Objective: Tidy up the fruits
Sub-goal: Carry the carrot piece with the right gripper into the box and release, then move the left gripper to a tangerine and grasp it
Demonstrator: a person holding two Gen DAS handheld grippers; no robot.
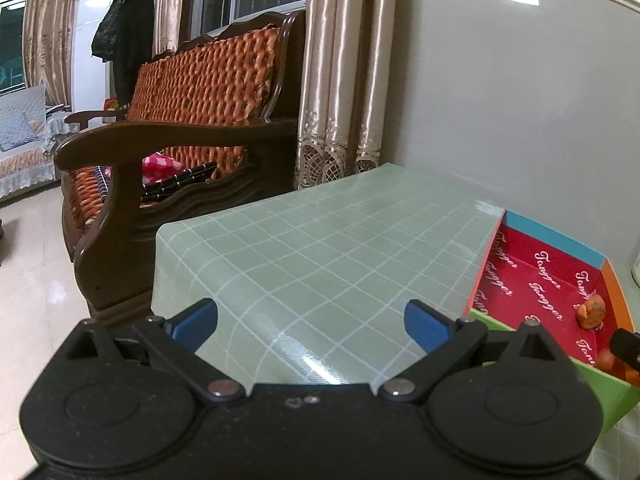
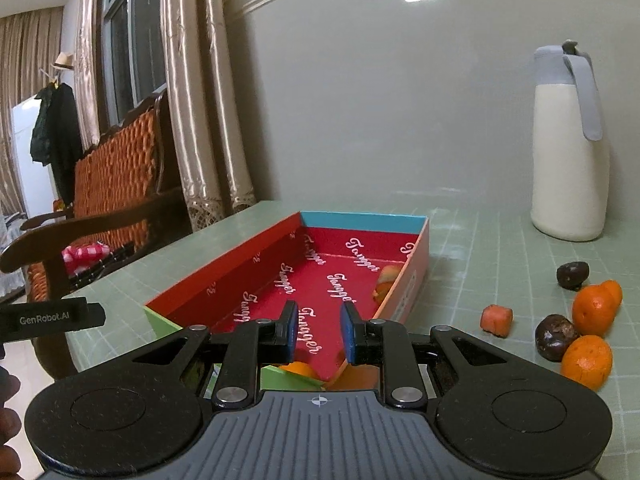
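Note:
A shallow box (image 2: 240,276) with a red printed floor lies on the green checked tablecloth. An orange-red fruit piece (image 2: 386,280) rests against its right wall and shows in the left wrist view too (image 1: 592,312). My right gripper (image 2: 318,312) hovers over the box's near end, its jaws drawn close with only a narrow gap and nothing between them. An orange (image 2: 298,368) peeks out just beneath it. Right of the box lie two oranges (image 2: 596,308), two dark fruits (image 2: 556,338) and a small orange-red piece (image 2: 496,320). My left gripper (image 1: 312,312) is open over bare cloth, left of the box (image 1: 552,272).
A tall white jug (image 2: 568,152) with a grey lid stands at the back right by the wall. A wooden woven-back armchair (image 1: 200,120) sits past the table's left edge, with curtains behind it. The left gripper's body (image 2: 52,316) shows at the left edge of the right wrist view.

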